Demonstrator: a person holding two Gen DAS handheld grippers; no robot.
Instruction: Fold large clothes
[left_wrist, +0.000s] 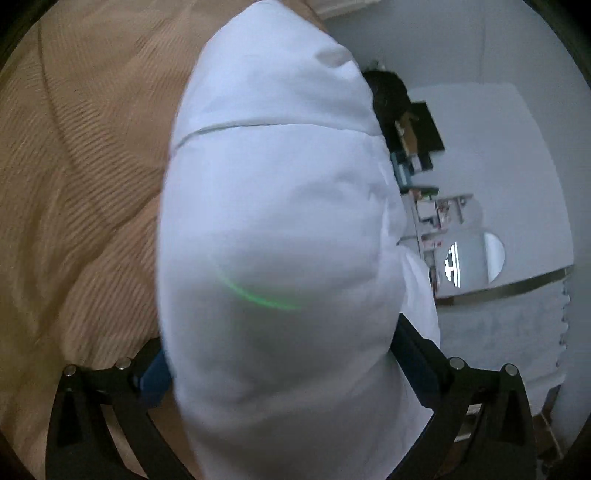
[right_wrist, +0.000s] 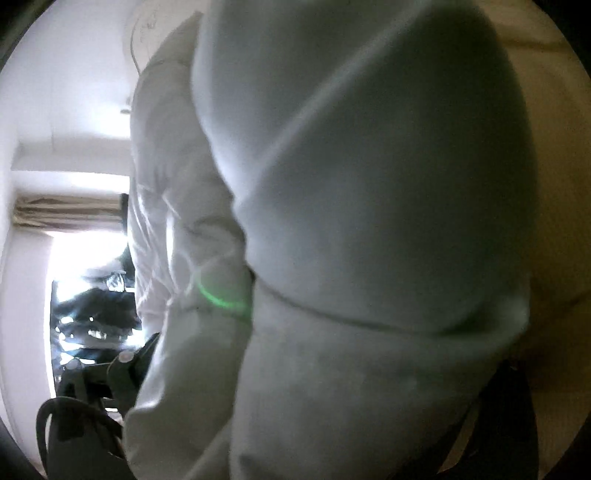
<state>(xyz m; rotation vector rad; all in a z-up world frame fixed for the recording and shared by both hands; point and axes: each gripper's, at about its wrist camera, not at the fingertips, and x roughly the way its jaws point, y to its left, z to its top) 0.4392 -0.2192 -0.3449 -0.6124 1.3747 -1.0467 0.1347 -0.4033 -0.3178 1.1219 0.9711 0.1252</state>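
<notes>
1. Left gripper (left_wrist: 284, 354): jaws spread wide, with the white garment (left_wrist: 280, 206) bulging between them; whether they pinch it is unclear.
2. Right gripper (right_wrist: 325, 373): jaws wide too, the same cloth filling the gap.
3. The garment hangs over the tan bed (left_wrist: 81, 177).

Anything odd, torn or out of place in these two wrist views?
Nothing looks damaged or spilled. The white garment bulges thickly between each gripper's wide-set fingers and fills both views, above the tan bedspread. A green arc on the cloth looks like lens glare, not a stain. Both views are blurred.
</notes>
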